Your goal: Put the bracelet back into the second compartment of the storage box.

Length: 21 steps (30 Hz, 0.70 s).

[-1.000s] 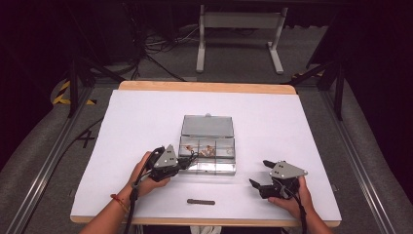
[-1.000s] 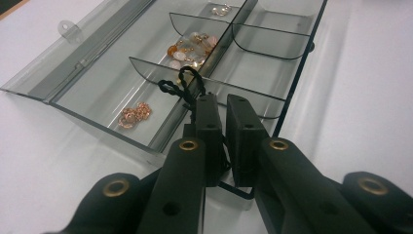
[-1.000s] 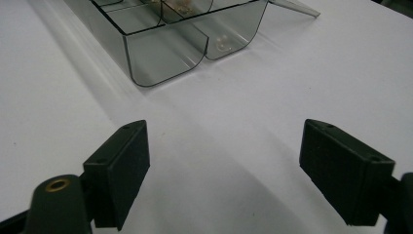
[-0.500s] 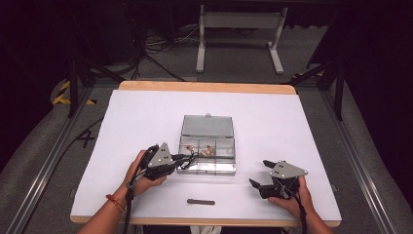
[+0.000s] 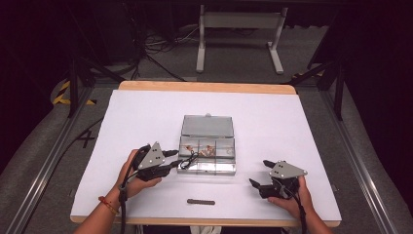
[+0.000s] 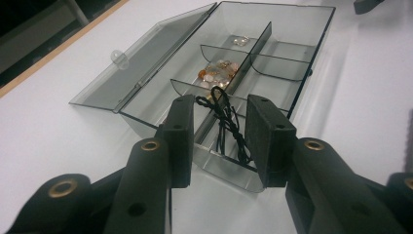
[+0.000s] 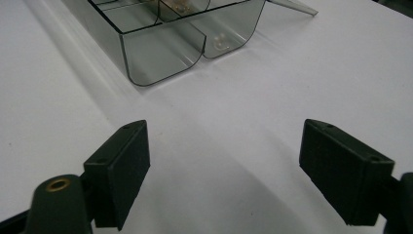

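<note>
Left gripper view: no readable writing on clear compartment box (image 6: 272, 63).

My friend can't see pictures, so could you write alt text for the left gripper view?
A black cord hangs loose over the wall of an open clear compartment box, between the parted jaws of the left claw, which have just been opening. Small pale beads lie in one compartment.
</note>
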Tool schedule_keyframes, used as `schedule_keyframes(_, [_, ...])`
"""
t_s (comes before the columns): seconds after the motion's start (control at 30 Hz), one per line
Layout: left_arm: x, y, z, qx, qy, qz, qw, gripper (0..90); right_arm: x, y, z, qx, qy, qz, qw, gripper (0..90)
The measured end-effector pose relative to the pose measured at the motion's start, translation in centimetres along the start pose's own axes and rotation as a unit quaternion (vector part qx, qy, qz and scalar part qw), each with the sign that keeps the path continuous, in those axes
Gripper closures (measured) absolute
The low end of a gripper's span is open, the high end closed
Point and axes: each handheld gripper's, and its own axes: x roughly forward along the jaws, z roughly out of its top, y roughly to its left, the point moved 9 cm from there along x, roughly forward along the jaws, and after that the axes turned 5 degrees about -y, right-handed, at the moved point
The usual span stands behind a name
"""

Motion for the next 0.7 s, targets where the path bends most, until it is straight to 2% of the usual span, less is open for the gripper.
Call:
schedule_keyframes(0.1, [-0.4,0.1,0.1,-0.005,-0.006,0.005,1.0000,59.1,0.0,0.0,0.0,0.001,0.001,-0.002,1.0000,19.5])
schedule_keyframes(0.47, [-1.7,-0.3,-0.4,0.008,-0.003,0.011,0.9999,45.1,0.0,0.0,0.0,0.001,0.002,-0.004,1.0000,19.7])
schedule_keyframes(0.57, [-2.1,-0.2,-0.6,0.002,-0.007,0.012,0.9999,39.1,0.0,0.0,0.0,-0.001,0.002,-0.005,1.0000,20.2])
schedule_keyframes(0.7, [-2.4,-0.2,-1.4,0.000,0.000,0.009,1.0000,31.5,0.0,0.0,0.0,-0.005,0.003,-0.007,1.0000,20.3])
